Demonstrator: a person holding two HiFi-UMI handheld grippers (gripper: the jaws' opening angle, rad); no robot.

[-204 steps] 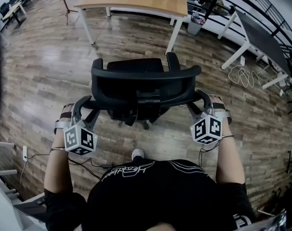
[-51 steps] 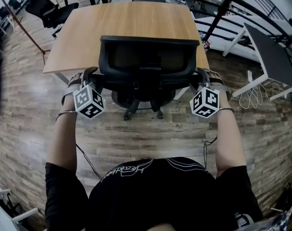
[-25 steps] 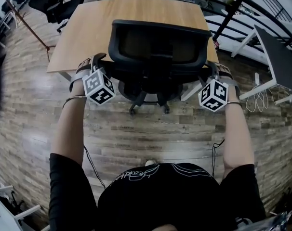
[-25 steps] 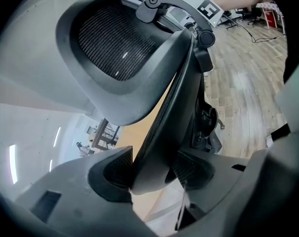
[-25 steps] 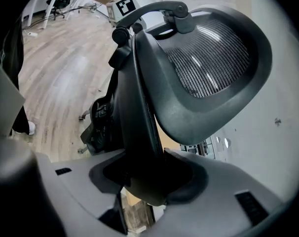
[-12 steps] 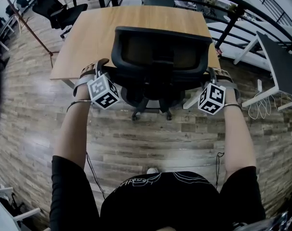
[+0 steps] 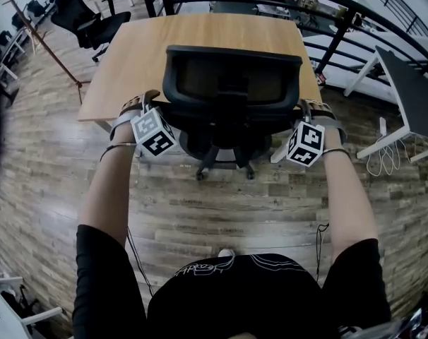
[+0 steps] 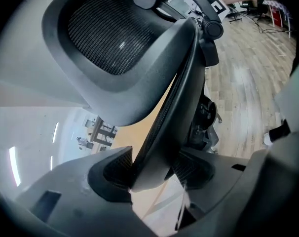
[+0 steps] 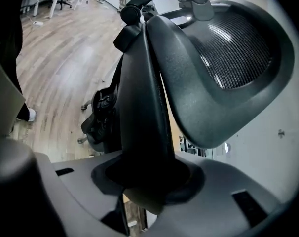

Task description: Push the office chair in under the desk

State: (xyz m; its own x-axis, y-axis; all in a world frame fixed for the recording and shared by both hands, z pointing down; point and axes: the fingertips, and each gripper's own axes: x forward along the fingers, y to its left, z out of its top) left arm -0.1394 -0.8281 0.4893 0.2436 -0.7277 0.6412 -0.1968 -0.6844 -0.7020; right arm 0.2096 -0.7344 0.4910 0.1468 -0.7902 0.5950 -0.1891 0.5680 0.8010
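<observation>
In the left gripper view, the back edge of the office chair (image 8: 169, 107) covers part of the pad faces of my left hand-held gripper (image 8: 157, 169). Contact at the right-hand pad cannot be confirmed.

In the right gripper view, the jaws of my right hand-held gripper (image 9: 149, 179) are closing with the chair's edge between them. That edge hides both pads.

In the head view:
- The marker cubes and the chair back conceal both sets of jaws.
- Ahead of both hand-held grippers, the seat is hidden beneath the backrest and the surface (image 7: 129, 55).
- Behind them, only the toe of one shoe (image 7: 226, 253) shows.
</observation>
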